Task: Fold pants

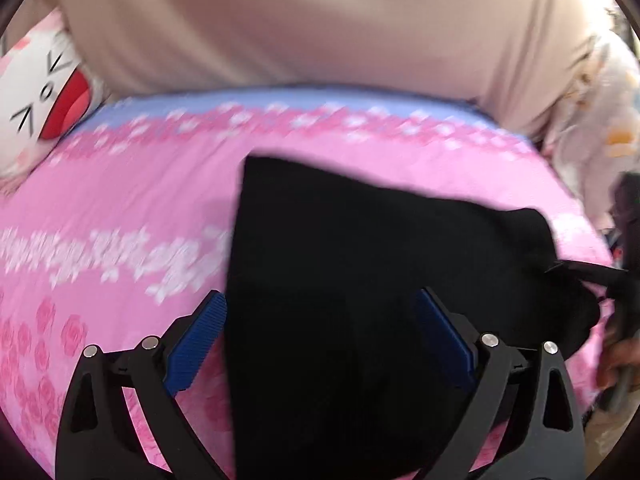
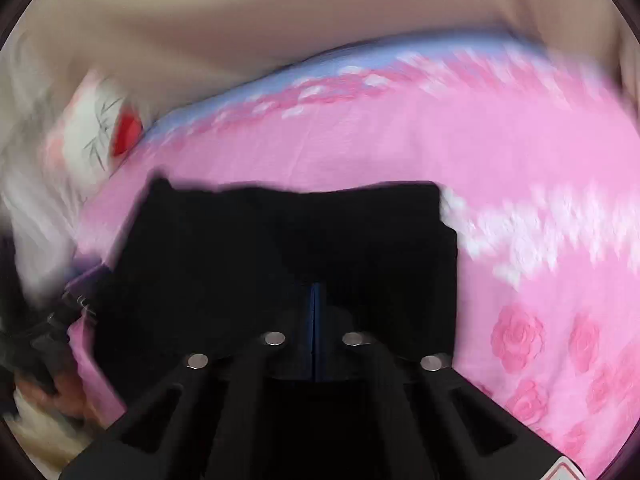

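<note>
Black fabric pants [image 1: 360, 280], folded into a flat dark slab, lie on the pink rose-print bed sheet [image 1: 120, 208] with a blue band along its far edge. Frames are blurred.

Left tool [image 1: 320, 312]: blue ribbed pads spread wide, one each side of the near end of the pants; the pads are not pressing on the cloth, and nothing is held.

Right tool [image 2: 315, 292]: blue pads fully together, tips over the near part of the pants. Black on black, so I cannot tell whether any cloth is pinched between them. In the left wrist view the right tool shows as a dark shape at the pants' right edge.

White plush pillow with whisker lines and a red patch [image 1: 36, 100] sits at the far left of the bed. Beige draped cloth [image 1: 320, 20] fills the far side. Pale floral fabric [image 1: 600, 128] at far right.

A hand [image 2: 60, 396] shows at the left edge in the right wrist view.
</note>
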`<state>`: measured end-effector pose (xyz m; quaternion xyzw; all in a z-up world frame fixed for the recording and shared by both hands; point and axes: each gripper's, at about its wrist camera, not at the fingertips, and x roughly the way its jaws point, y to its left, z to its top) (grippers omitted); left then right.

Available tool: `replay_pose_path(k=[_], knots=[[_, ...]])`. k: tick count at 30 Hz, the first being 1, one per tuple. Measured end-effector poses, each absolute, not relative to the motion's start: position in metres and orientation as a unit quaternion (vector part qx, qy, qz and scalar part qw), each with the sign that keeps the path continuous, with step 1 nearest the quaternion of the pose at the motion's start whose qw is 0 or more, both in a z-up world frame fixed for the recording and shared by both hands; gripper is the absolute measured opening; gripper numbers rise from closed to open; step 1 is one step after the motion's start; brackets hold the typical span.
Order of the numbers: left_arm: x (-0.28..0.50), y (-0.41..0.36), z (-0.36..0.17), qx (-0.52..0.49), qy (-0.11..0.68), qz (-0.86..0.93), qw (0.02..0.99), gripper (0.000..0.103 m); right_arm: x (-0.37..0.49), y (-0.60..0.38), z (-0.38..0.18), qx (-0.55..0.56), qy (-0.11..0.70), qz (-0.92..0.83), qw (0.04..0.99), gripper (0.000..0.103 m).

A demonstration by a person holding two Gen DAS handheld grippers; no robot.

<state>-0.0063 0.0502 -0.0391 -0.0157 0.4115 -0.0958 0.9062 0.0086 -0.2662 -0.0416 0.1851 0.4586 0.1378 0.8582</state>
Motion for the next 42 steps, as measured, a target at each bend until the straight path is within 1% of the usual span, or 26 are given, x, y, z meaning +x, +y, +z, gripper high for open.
replay_pose_path(k=[1, 2, 3, 5, 7, 10, 13, 15, 16, 17, 19, 21, 24, 26, 27, 28, 29, 31, 32, 33, 34, 35, 37, 38, 40, 42], knots=[[-0.006, 0.054, -0.043, -0.014, 0.418, -0.084, 0.904, 0.093, 0.002, -0.281, -0.036, 0.219, 0.451, 0.127, 0.856, 0.002], [-0.009, 0.059, -0.044, -0.017, 0.419, -0.081, 0.904, 0.093, -0.011, -0.288, -0.023, 0.206, 0.433, 0.096, 0.872, 0.013], [-0.01, 0.063, -0.044, -0.022, 0.42, -0.08, 0.904, 0.093, -0.02, -0.29, -0.013, 0.185, 0.422, 0.075, 0.884, 0.018], [-0.011, 0.071, -0.043, -0.037, 0.428, -0.078, 0.9, 0.093, -0.036, -0.297, -0.005, 0.171, 0.423, 0.053, 0.888, 0.056], [-0.014, 0.08, -0.043, -0.051, 0.442, -0.072, 0.893, 0.098, -0.049, -0.304, -0.009, 0.195, 0.436, 0.057, 0.877, 0.061], [-0.02, 0.102, -0.051, -0.115, 0.476, -0.088, 0.867, 0.098, -0.055, -0.305, -0.029, 0.229, 0.462, 0.076, 0.854, 0.073], [-0.02, 0.115, -0.07, -0.2, 0.513, -0.122, 0.826, 0.098, -0.053, -0.3, -0.054, 0.275, 0.482, 0.113, 0.824, 0.074], [-0.021, 0.11, -0.069, -0.184, 0.505, -0.12, 0.835, 0.098, -0.043, -0.285, -0.072, 0.288, 0.49, 0.133, 0.812, 0.075], [-0.019, 0.107, -0.068, -0.175, 0.505, -0.119, 0.837, 0.086, -0.041, -0.28, -0.072, 0.276, 0.477, 0.137, 0.823, 0.065], [-0.014, 0.102, -0.066, -0.177, 0.497, -0.148, 0.837, 0.063, -0.036, -0.273, -0.069, 0.25, 0.476, 0.134, 0.833, 0.043], [-0.006, 0.098, -0.053, -0.178, 0.496, -0.162, 0.835, 0.024, -0.035, -0.27, -0.05, 0.248, 0.463, 0.146, 0.838, 0.036], [-0.009, 0.1, -0.021, -0.161, 0.461, -0.176, 0.855, 0.023, -0.042, -0.267, -0.013, 0.25, 0.422, 0.18, 0.853, 0.035], [-0.017, 0.103, -0.008, -0.139, 0.45, -0.164, 0.867, 0.026, -0.057, -0.265, 0.009, 0.228, 0.39, 0.192, 0.871, 0.036], [-0.011, 0.099, -0.038, -0.12, 0.487, -0.136, 0.854, 0.036, -0.051, -0.277, -0.024, 0.22, 0.424, 0.153, 0.865, 0.045], [-0.01, 0.096, -0.053, -0.119, 0.509, -0.123, 0.844, 0.044, -0.046, -0.288, -0.055, 0.226, 0.467, 0.111, 0.848, 0.047], [-0.015, 0.098, -0.059, -0.133, 0.506, -0.117, 0.844, 0.046, -0.046, -0.298, -0.072, 0.264, 0.476, 0.102, 0.833, 0.052], [-0.019, 0.099, -0.051, -0.13, 0.492, -0.107, 0.854, 0.046, -0.055, -0.305, -0.069, 0.299, 0.455, 0.103, 0.832, 0.052], [-0.027, 0.094, -0.029, -0.085, 0.466, -0.076, 0.877, 0.049, -0.064, -0.302, -0.045, 0.262, 0.438, 0.07, 0.857, 0.05], [-0.032, 0.092, -0.011, -0.063, 0.436, -0.06, 0.896, 0.055, -0.07, -0.293, -0.019, 0.208, 0.409, 0.037, 0.888, 0.05], [-0.036, 0.088, 0.006, -0.052, 0.405, -0.057, 0.911, 0.073, -0.071, -0.285, 0.0, 0.175, 0.39, 0.037, 0.903, 0.049], [-0.035, 0.084, 0.018, -0.05, 0.385, -0.064, 0.919, 0.091, -0.069, -0.276, 0.015, 0.157, 0.379, 0.058, 0.91, 0.039], [-0.034, 0.079, 0.024, -0.05, 0.373, -0.071, 0.924, 0.093, -0.06, -0.259, 0.031, 0.149, 0.374, 0.105, 0.909, 0.023], [-0.024, 0.06, 0.026, -0.039, 0.365, -0.082, 0.927, 0.093, -0.039, -0.227, 0.038, 0.145, 0.381, 0.175, 0.896, 0.012], [-0.018, 0.049, 0.02, -0.031, 0.371, -0.086, 0.924, 0.093, -0.029, -0.214, 0.036, 0.134, 0.389, 0.195, 0.891, 0.007], [0.001, 0.035, -0.001, -0.007, 0.395, -0.076, 0.915, 0.093, -0.004, -0.187, 0.017, 0.094, 0.414, 0.2, 0.883, 0.006], [0.019, 0.022, -0.03, 0.022, 0.436, -0.055, 0.898, 0.093, 0.031, -0.192, -0.019, 0.055, 0.446, 0.114, 0.886, 0.002]])
